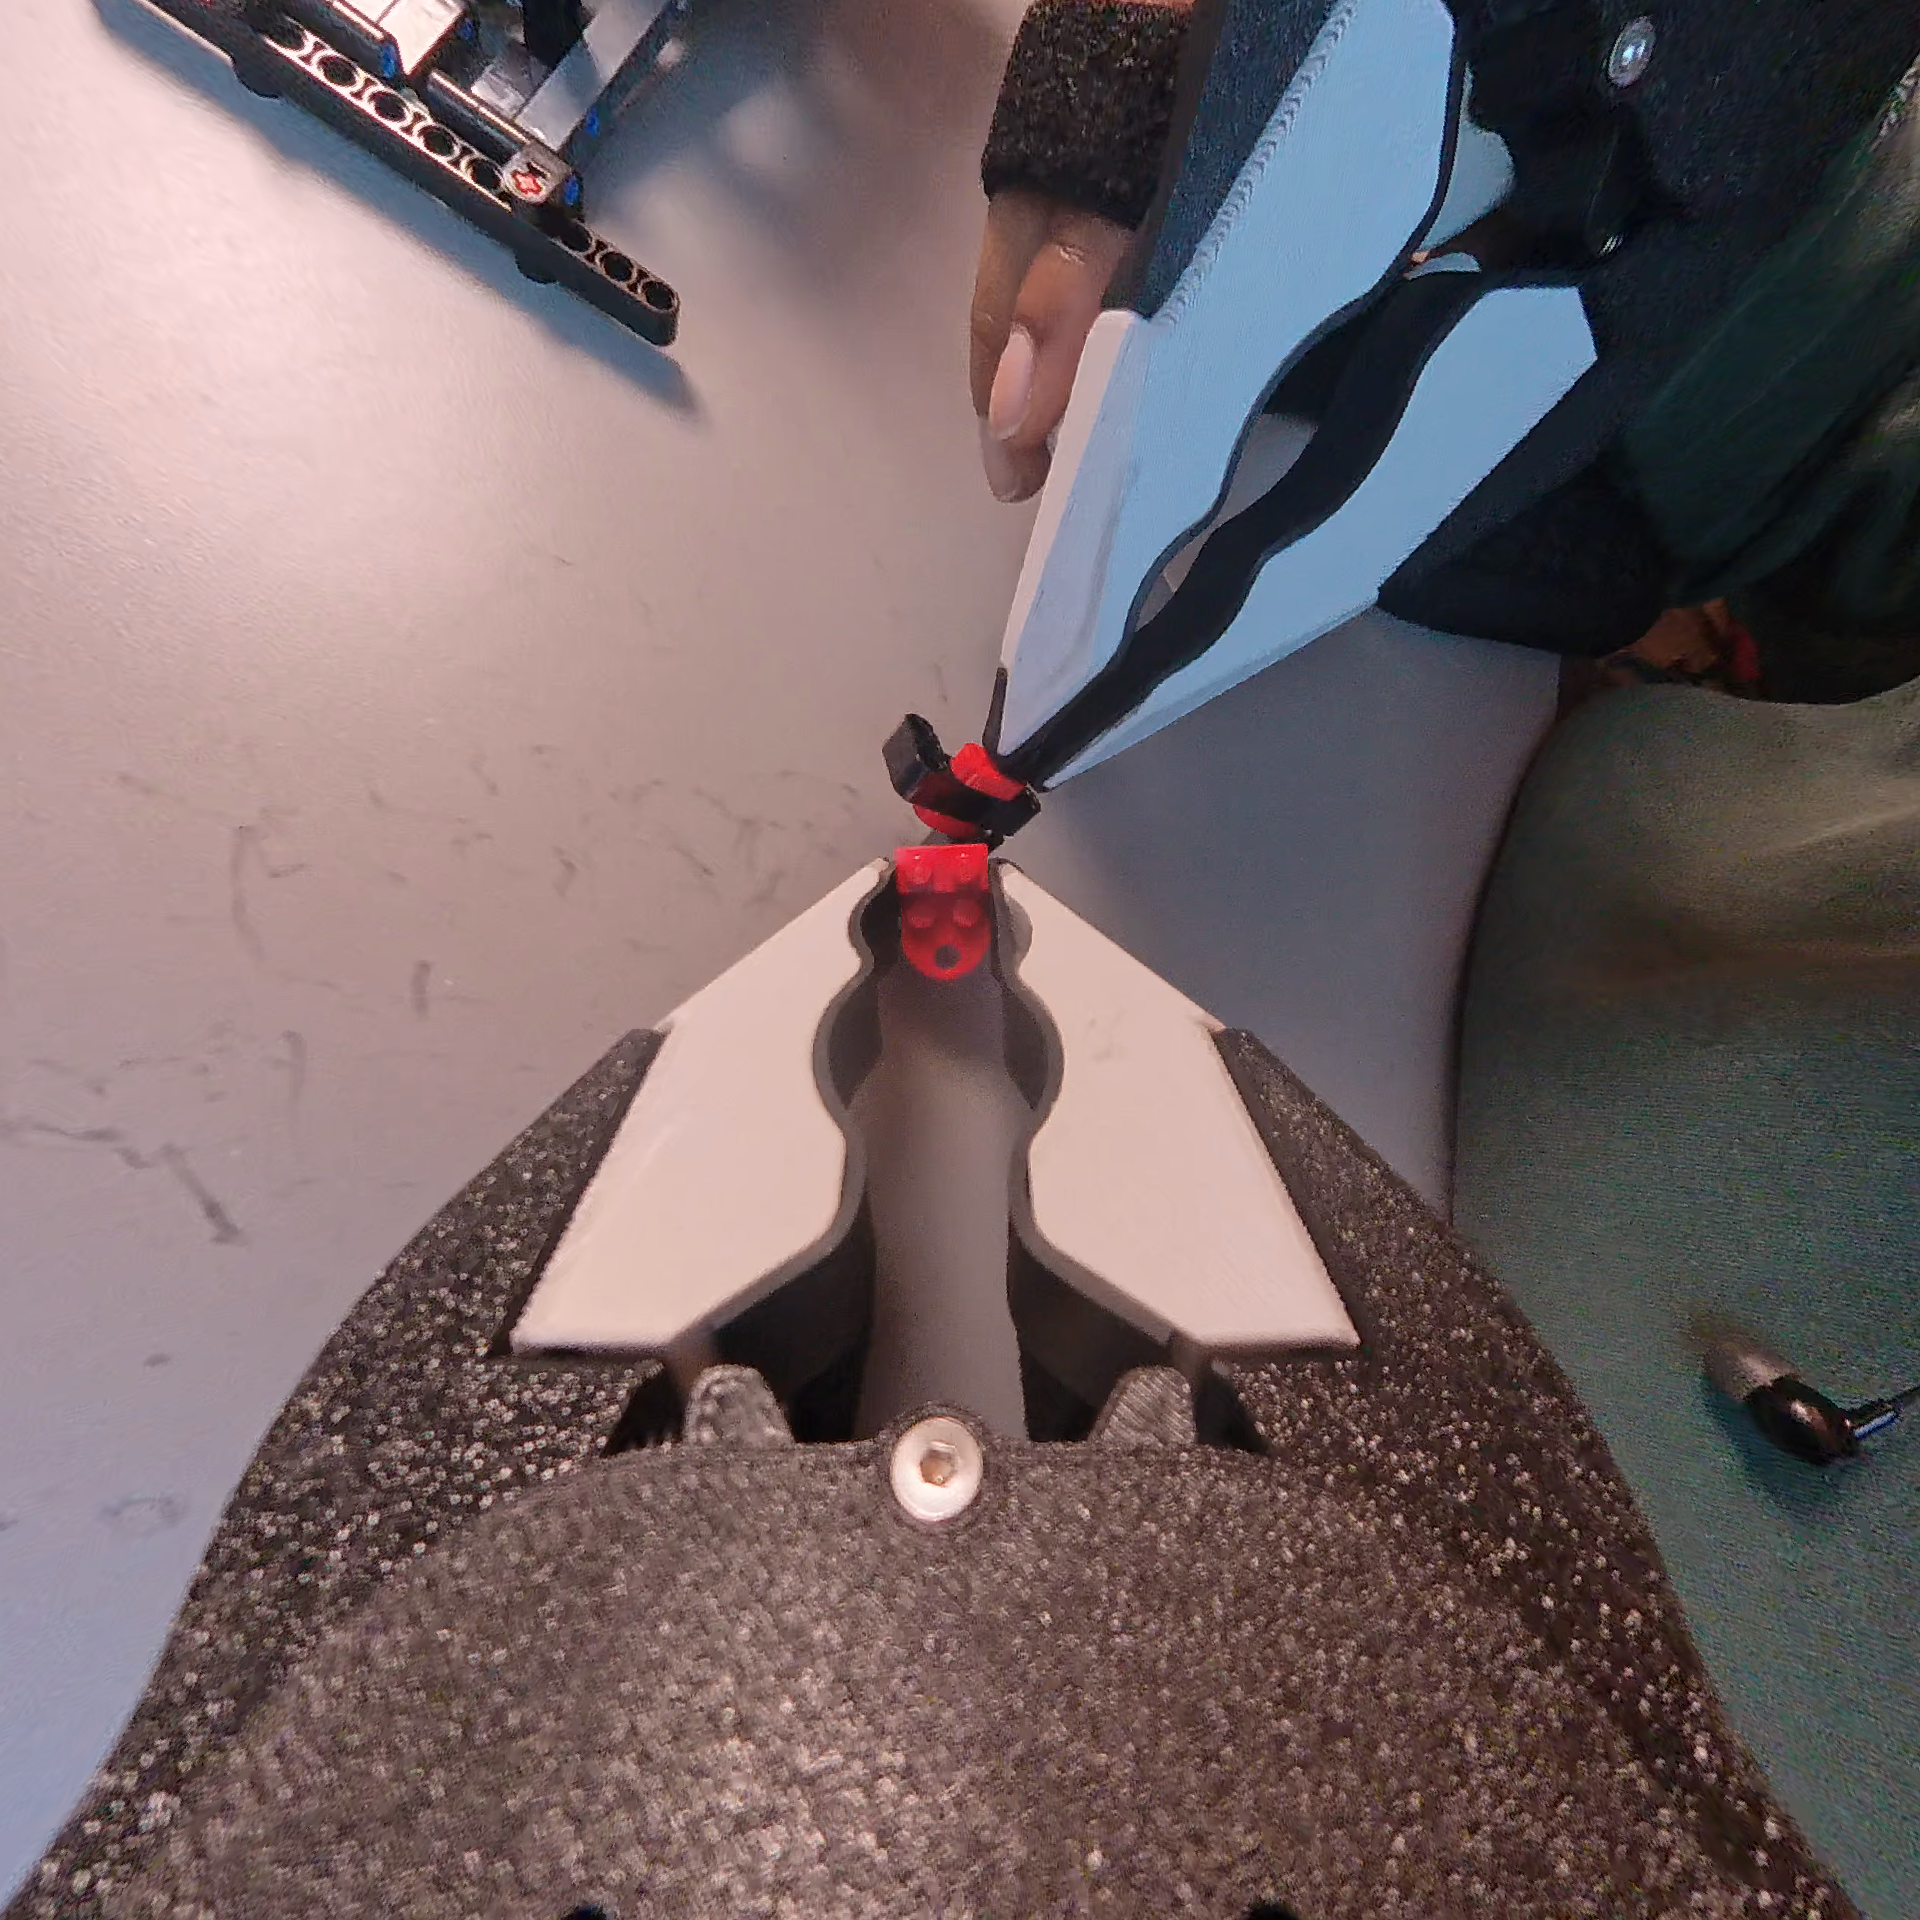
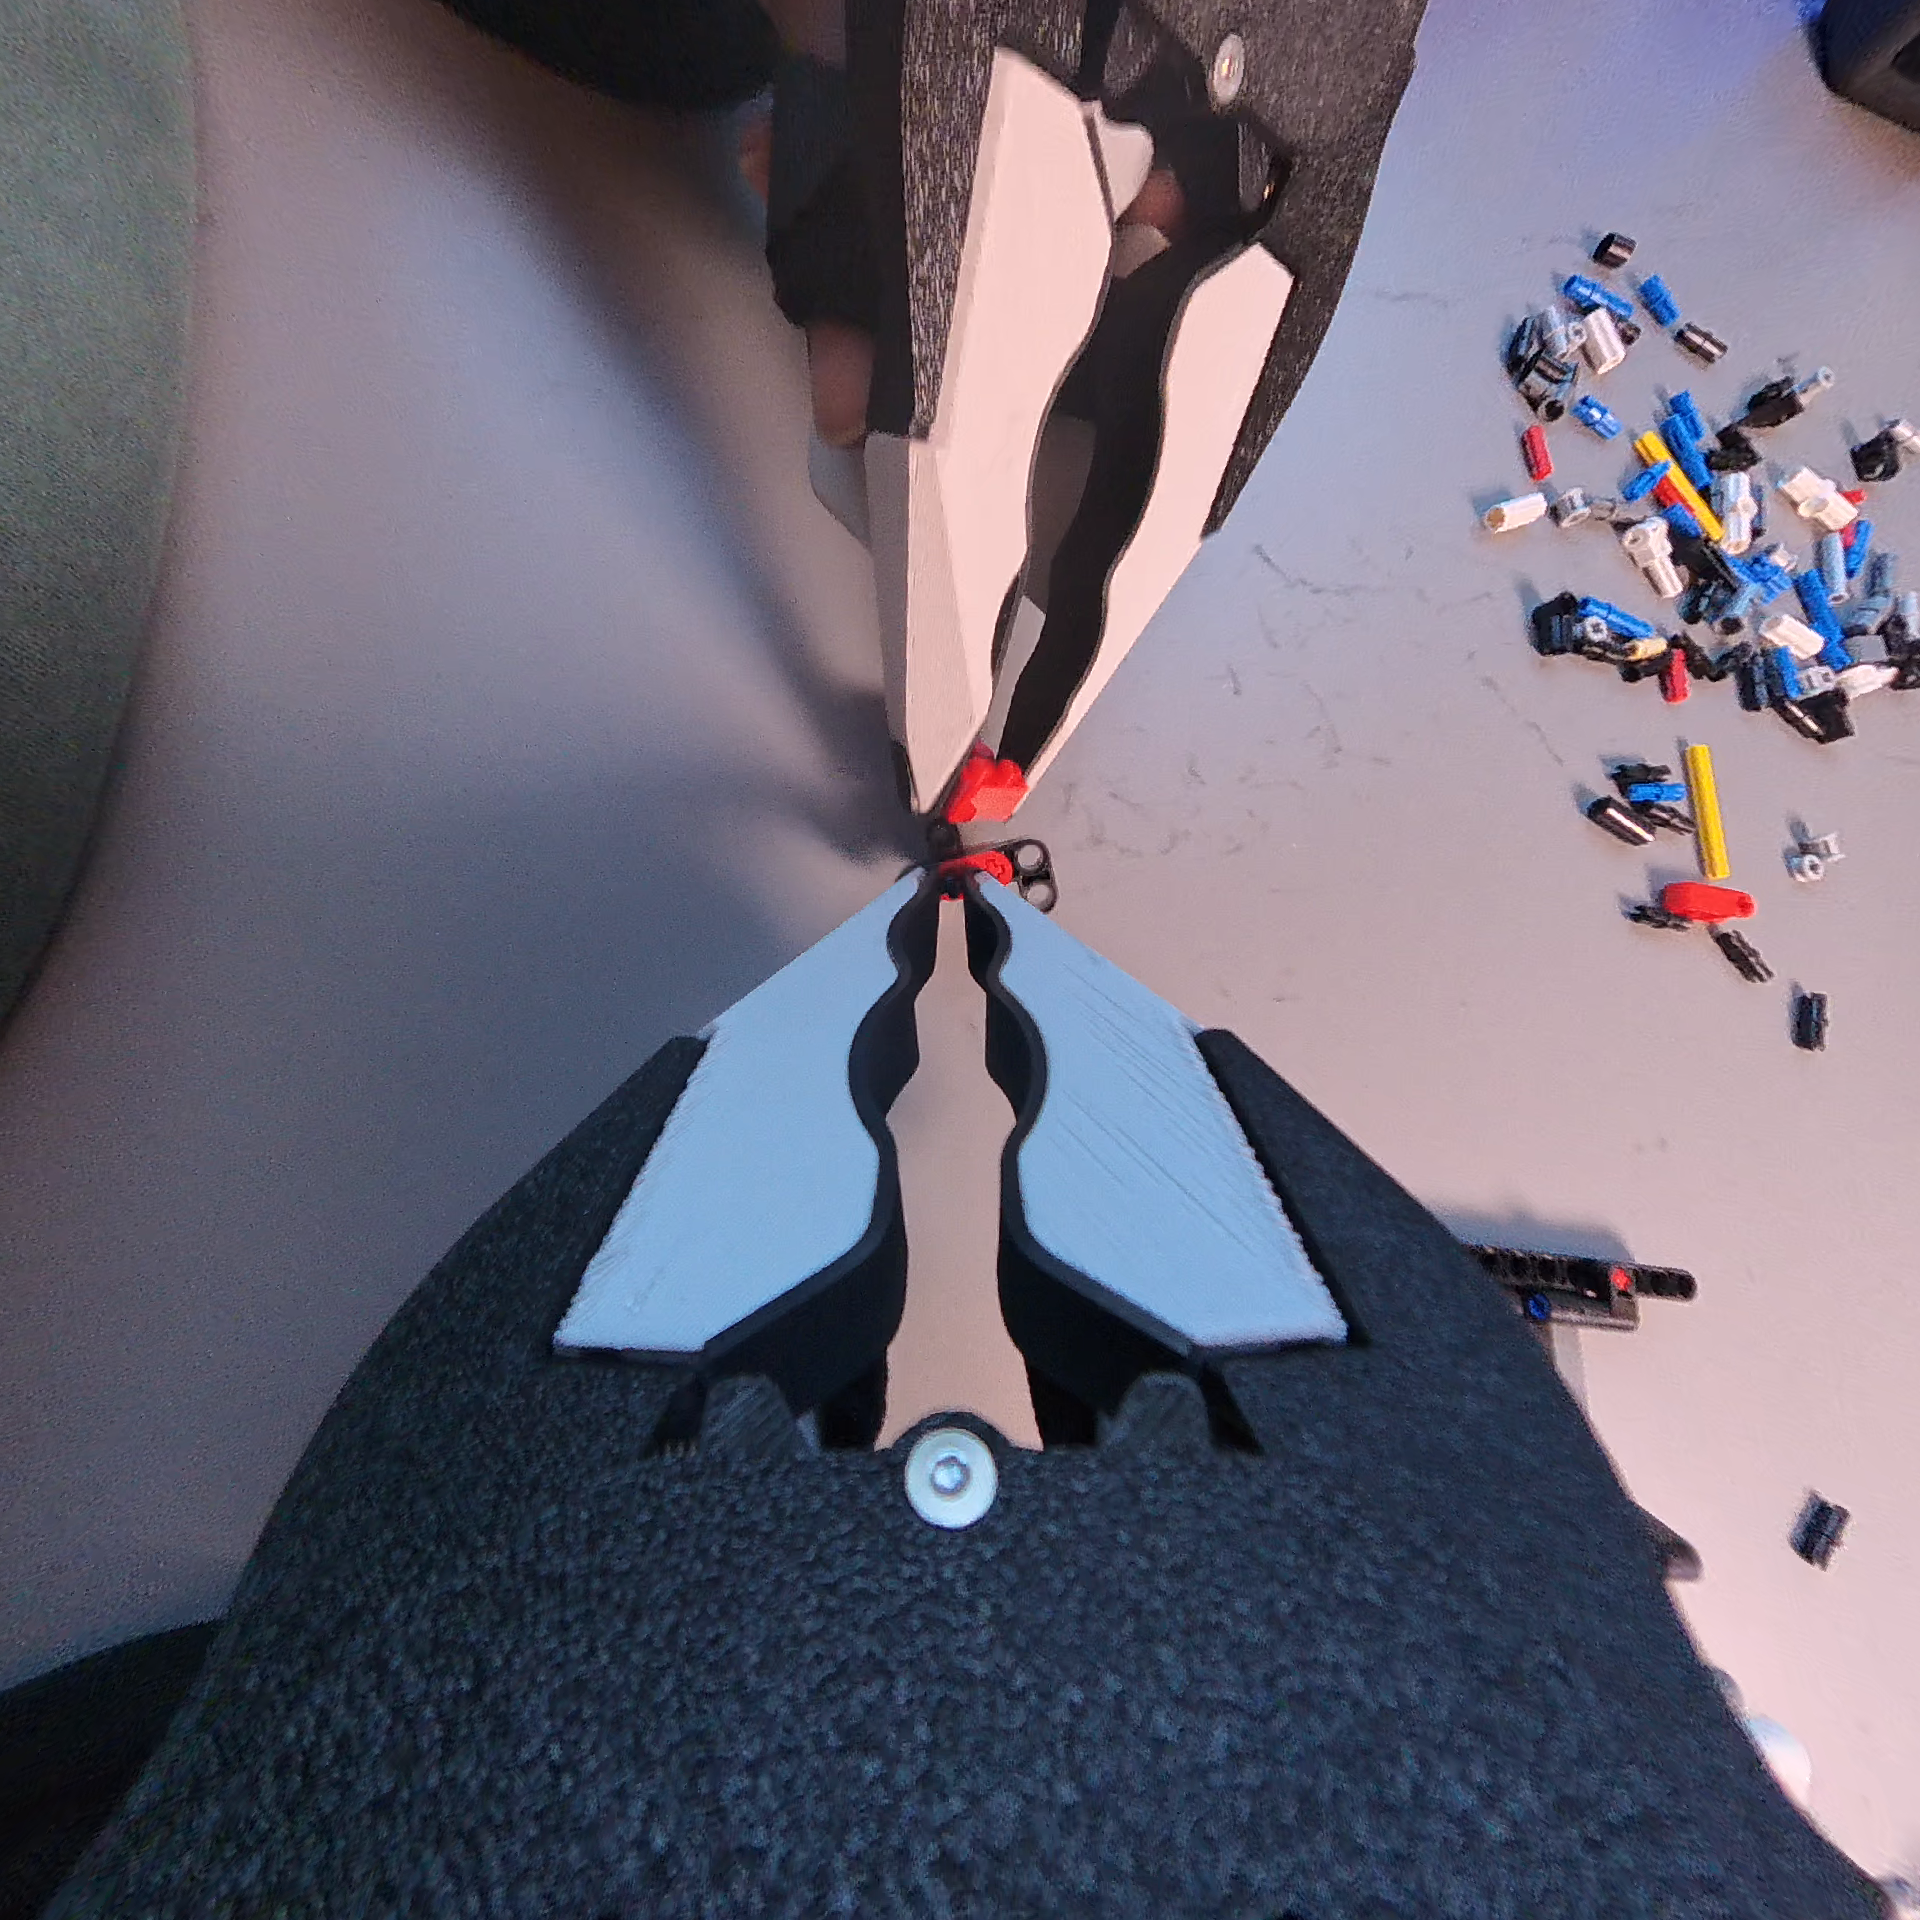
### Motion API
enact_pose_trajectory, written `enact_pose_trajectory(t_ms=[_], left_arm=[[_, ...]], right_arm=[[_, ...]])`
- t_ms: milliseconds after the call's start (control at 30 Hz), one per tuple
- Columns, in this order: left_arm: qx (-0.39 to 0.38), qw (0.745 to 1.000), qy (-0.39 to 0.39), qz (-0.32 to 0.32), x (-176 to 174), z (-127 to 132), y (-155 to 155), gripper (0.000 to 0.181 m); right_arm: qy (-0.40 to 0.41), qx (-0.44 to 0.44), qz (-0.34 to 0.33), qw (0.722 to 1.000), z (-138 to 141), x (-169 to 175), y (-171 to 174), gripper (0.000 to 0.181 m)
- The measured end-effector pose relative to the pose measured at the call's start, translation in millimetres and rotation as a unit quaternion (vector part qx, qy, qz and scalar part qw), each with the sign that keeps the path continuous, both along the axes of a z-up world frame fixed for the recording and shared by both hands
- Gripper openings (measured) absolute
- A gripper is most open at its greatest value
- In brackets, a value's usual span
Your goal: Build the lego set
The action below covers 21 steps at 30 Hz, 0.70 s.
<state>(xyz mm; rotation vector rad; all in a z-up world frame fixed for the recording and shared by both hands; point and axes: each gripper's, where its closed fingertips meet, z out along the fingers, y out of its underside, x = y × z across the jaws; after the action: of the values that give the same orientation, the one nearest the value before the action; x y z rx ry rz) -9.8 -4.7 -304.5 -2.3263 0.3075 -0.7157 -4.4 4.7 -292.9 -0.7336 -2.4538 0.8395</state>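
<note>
Two hand-held tongs meet tip to tip above a pale grey bench [image 1: 364, 727].

In the left wrist view, the left tongs [image 1: 943, 868] reach forward from the near edge, their tips pinching a small red piece [image 1: 940, 909] with studs and a round hole. Just beyond it, almost touching, the right tongs [image 1: 1003, 774] come down from the far right, tips pressed on a small red-and-black piece [image 1: 961, 788]. A hand [image 1: 1023, 332] in a black fingerless glove holds these tongs, one fingertip lying along the white finger. At the far left lies a partly built black frame [image 1: 436, 145] of holed beams, with blue pins and a red axle end.

In the right wrist view, the right tongs [image 2: 951, 883] fill the near half, pinching the red-and-black piece [image 2: 987, 871], which juts to the right of the tips. The left tongs [image 2: 971, 795] descend from the far side, gripping the red piece [image 2: 982, 788] just above it. Whether the two pieces touch cannot be told.

On the right of the bench lies a loose pile of parts [image 2: 1725, 520] in blue, black, white, red and yellow. Nearer lie a yellow axle [image 2: 1704, 826] and a red connector [image 2: 1704, 902]. The black frame [image 2: 1579, 1288] shows at the near right.
</note>
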Motion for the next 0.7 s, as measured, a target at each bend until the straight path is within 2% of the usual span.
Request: enact_pose_trajectory(t_ms=[200,333,700], left_arm=[[-0.007,1.0,0.003,0.001,-1,-3,0,0.016],[-0.004,1.0,0.003,0.004,-3,-2,1,0.016],[0.03,0.999,0.015,0.005,-5,5,7,0.016]], right_arm=[[0.017,-0.021,-0.014,1.0,4,-7,-7,0.004],[0.003,-0.04,-0.019,0.999,0,-7,-5,0.015],[-0.013,-0.07,0.009,0.997,1,7,-9,0.016]])
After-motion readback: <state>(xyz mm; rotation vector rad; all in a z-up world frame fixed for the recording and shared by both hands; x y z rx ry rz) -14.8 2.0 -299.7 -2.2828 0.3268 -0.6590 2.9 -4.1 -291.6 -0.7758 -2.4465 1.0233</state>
